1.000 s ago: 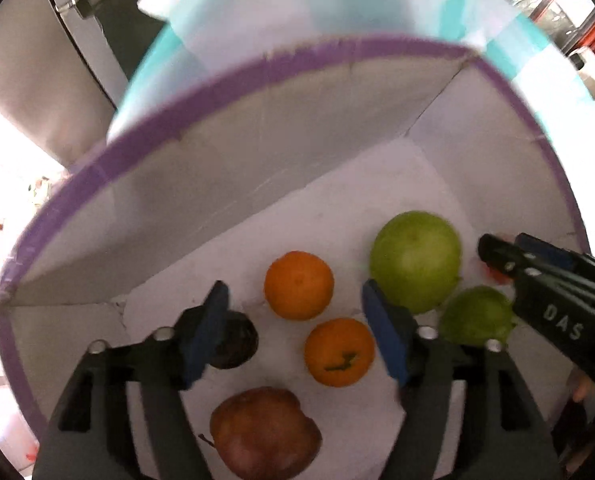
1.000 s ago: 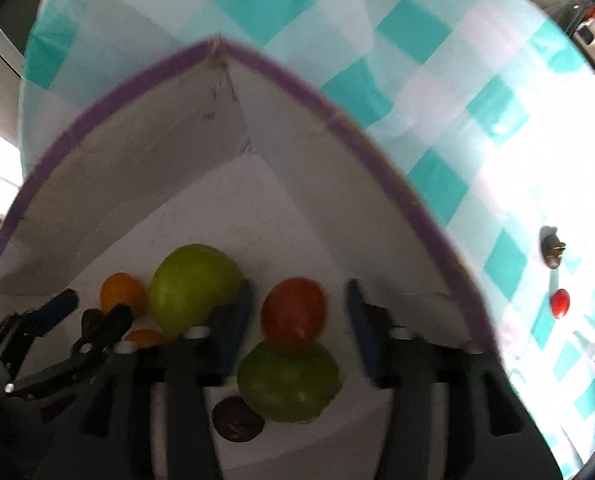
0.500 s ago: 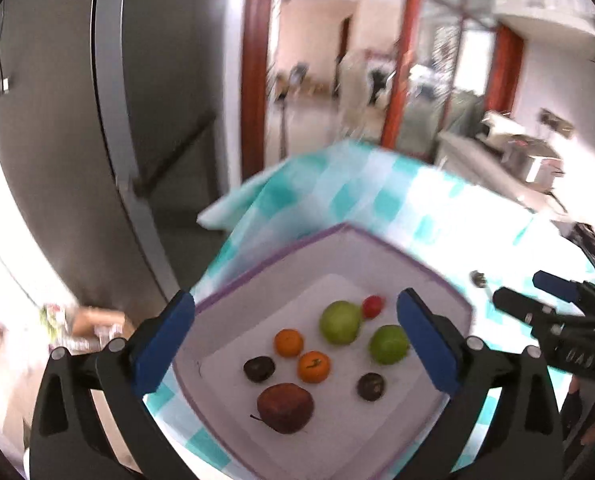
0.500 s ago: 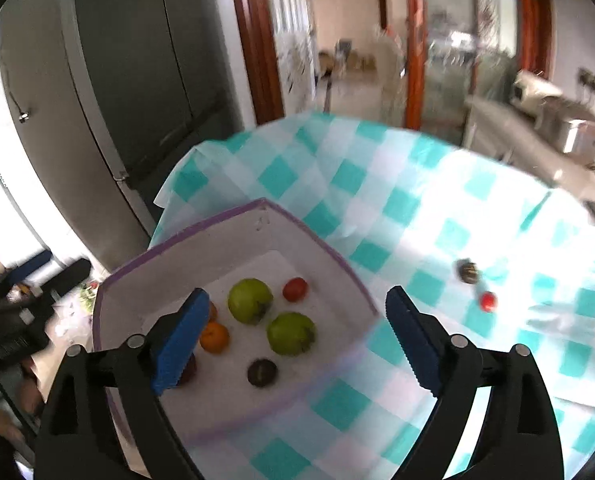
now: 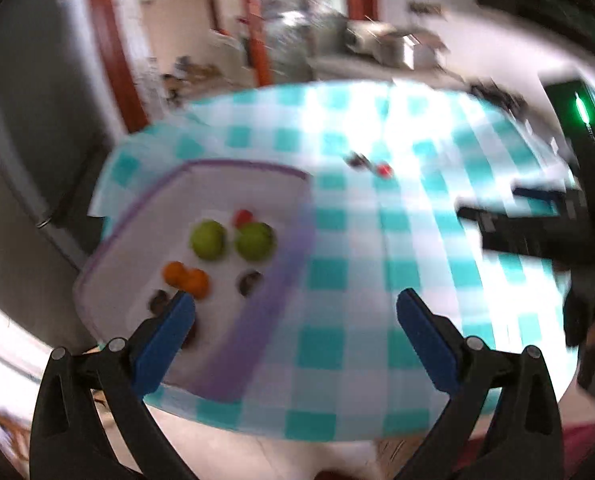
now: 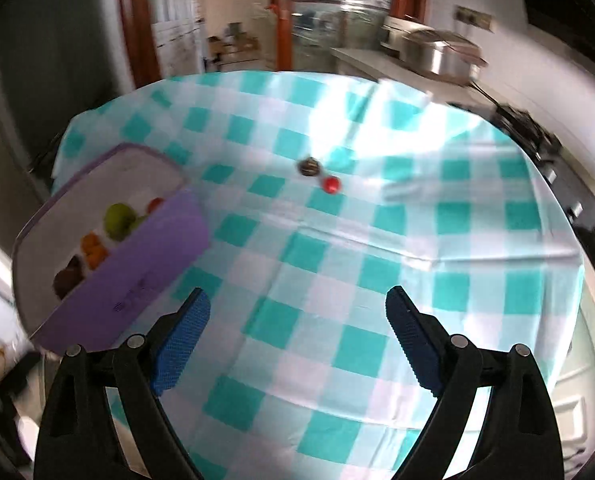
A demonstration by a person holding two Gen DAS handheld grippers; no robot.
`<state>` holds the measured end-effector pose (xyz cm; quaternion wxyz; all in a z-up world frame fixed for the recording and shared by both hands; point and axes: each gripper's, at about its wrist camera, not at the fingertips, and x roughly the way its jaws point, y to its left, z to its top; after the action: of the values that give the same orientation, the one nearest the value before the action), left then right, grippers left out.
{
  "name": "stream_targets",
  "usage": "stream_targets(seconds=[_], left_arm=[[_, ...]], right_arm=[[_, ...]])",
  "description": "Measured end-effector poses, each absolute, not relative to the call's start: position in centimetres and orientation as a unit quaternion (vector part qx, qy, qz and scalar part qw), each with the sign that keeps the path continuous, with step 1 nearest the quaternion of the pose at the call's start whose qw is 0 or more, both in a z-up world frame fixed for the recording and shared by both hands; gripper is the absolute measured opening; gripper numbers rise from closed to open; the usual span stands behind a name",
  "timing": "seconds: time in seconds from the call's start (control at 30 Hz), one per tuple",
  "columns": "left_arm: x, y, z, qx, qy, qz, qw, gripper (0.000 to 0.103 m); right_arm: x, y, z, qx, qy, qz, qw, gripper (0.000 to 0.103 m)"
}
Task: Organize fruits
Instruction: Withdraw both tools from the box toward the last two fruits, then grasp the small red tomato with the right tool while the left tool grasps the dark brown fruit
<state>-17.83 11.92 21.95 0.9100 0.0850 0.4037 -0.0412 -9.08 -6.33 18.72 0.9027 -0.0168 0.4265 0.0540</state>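
left gripper (image 5: 295, 310): jaws spread wide, nothing held | right gripper (image 6: 297, 308): jaws wide too, nothing touched | fruits (image 5: 225, 240) are seen piled in the purple box (image 5: 281, 280), with a red one (image 6: 331, 184) and a dark one (image 6: 308, 166) left on the checked cloth (image 6: 377, 280) | vs a second ago: both got pulled back out of the box, jaws opened up

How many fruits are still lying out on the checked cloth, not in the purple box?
2: a small red fruit and a dark one beside it, mid-cloth.
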Motion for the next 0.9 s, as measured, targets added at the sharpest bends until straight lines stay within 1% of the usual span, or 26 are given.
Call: stream_targets(seconds=[0.13, 0.33, 0.6, 0.67, 0.73, 0.8, 0.9], left_arm=[[-15.6, 9.6, 18.7, 0.101, 0.435, -0.074, 0.892, 0.101], [-11.1, 4.6, 14.4, 0.127, 0.478, -0.116, 0.861, 0.101], [-6.0, 0.6, 6.8, 0.136, 0.55, -0.136, 0.813, 0.101], [-5.3, 0.2, 5.6, 0.131, 0.56, -0.136, 0.807, 0.101], [-4.6, 0.0, 4.5, 0.124, 0.571, -0.132, 0.801, 0.101], [-4.1, 0.0, 3.7, 0.112, 0.579, -0.126, 0.798, 0.101], [-3.3, 0.1, 3.1, 0.097, 0.582, -0.114, 0.799, 0.101]], right_arm=[[-7.6, -8.7, 17.7, 0.001, 0.423, 0.042, 0.905, 0.087], [-3.0, -12.5, 15.1, 0.013, 0.451, 0.037, 0.892, 0.087], [6.3, -13.5, 8.7, 0.023, 0.498, 0.071, 0.864, 0.086], [8.7, -12.9, 7.4, 0.022, 0.501, 0.082, 0.861, 0.083], [11.3, -12.3, 6.1, 0.02, 0.505, 0.09, 0.858, 0.077], [13.7, -11.6, 4.9, 0.019, 0.506, 0.096, 0.857, 0.074], [17.3, -10.5, 3.5, 0.015, 0.498, 0.105, 0.861, 0.066]])
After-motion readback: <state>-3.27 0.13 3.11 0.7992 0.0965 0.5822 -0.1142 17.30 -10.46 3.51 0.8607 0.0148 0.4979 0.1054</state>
